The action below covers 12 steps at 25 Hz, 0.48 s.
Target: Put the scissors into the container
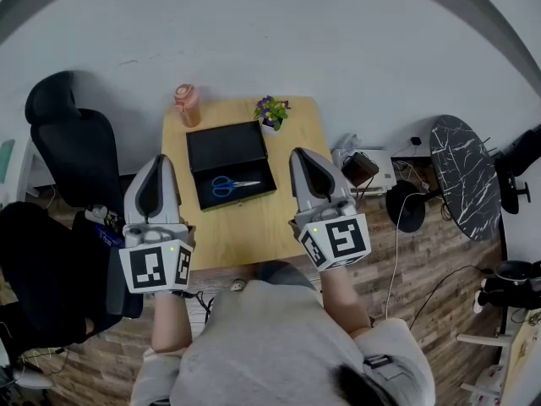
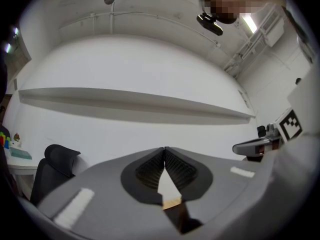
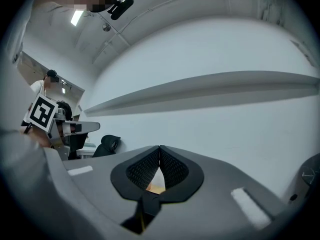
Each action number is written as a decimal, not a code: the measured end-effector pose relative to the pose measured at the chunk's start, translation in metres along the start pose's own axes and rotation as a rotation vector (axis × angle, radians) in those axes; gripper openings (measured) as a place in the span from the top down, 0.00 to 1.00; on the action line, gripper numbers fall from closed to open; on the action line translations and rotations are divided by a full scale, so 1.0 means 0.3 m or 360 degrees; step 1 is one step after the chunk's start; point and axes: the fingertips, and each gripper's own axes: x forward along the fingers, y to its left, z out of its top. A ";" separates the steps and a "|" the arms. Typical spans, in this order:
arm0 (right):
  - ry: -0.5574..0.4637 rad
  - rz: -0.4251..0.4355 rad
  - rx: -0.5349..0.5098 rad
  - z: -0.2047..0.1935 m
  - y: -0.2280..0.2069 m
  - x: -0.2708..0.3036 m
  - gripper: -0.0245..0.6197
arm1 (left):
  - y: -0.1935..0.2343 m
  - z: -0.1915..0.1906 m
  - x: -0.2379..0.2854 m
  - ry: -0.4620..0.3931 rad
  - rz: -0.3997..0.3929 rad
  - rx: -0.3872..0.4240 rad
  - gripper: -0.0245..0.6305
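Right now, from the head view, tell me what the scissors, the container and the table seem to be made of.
Scissors: blue handles, probably plastic; pale glinting blades, likely metal. Container: matte black, shallow walls; plastic or leatherette, cannot tell. Table: light tan, even surface; looks like wood or wood laminate.

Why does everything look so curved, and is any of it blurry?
Head view: the wide lens bows straight lines and darkens the corners, yet the scissors look fairly sharp. Left gripper view: the wall ledge arcs, and the left gripper is soft close to the lens. Right gripper view: same arc, plus a bright ceiling lamp.
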 end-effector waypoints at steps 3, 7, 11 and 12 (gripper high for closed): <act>-0.0001 -0.0012 -0.0010 0.004 0.012 -0.016 0.95 | 0.000 0.008 -0.019 -0.0005 -0.0004 0.0000 0.87; -0.0014 -0.0023 -0.0014 0.010 0.031 -0.035 0.95 | 0.008 0.016 -0.045 -0.0016 0.0000 0.0000 0.87; -0.0028 -0.0031 -0.0008 0.022 0.041 -0.054 0.95 | 0.012 0.022 -0.065 -0.0020 0.0006 -0.0001 0.87; -0.0029 -0.0034 -0.0008 0.024 0.044 -0.059 0.95 | 0.013 0.023 -0.070 -0.0018 0.0007 -0.0003 0.87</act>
